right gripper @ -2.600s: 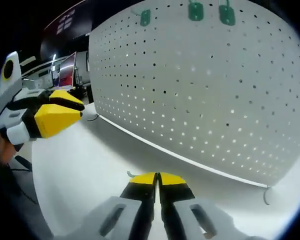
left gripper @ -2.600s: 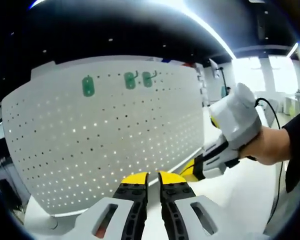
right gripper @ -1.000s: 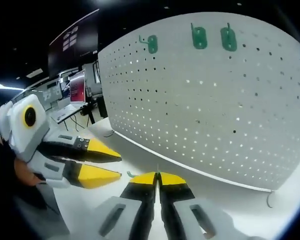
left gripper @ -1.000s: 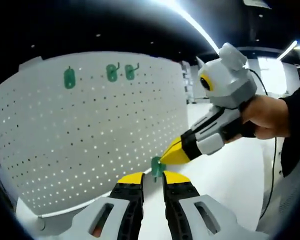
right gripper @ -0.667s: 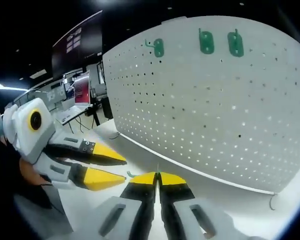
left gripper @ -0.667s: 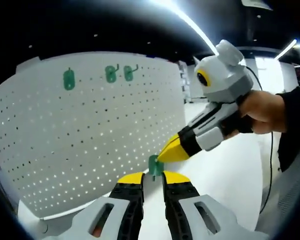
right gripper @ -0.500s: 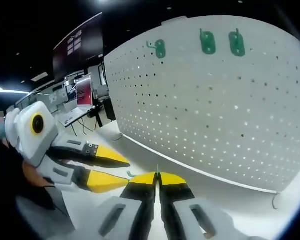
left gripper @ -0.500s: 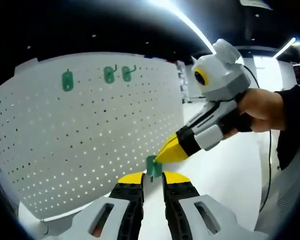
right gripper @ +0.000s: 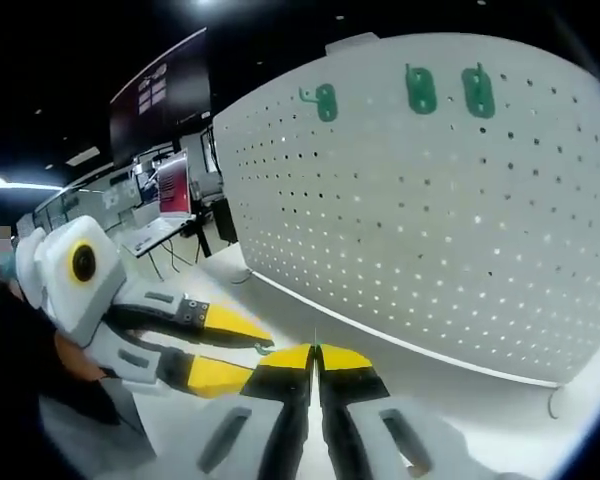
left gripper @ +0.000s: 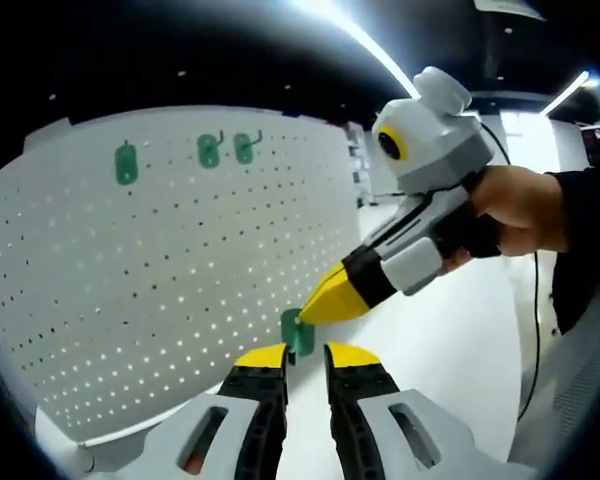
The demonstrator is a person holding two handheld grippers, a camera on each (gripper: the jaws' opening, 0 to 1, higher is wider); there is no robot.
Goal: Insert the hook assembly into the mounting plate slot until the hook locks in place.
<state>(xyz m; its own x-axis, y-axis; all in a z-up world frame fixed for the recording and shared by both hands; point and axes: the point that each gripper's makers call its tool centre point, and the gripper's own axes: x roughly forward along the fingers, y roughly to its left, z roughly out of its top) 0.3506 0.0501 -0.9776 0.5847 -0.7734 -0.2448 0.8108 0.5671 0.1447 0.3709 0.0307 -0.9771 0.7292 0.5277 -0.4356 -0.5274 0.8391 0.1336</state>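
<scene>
Green hook [left gripper: 298, 333], small flat plastic tab, pinched in right claw [left gripper: 310, 313]

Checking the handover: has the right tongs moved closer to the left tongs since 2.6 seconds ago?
Yes. In the left gripper view the right tongs, earlier low beside the pegboard's edge, now hold a green hook just above the left tongs.

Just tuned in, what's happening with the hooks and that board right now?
A person holds a gripper in each hand in front of a white pegboard that already carries three green hooks near its top. The right gripper pinches a fourth green hook and holds it between the open fingers of the left gripper, apparently handing it over. This hook is not yet on the board.
</scene>
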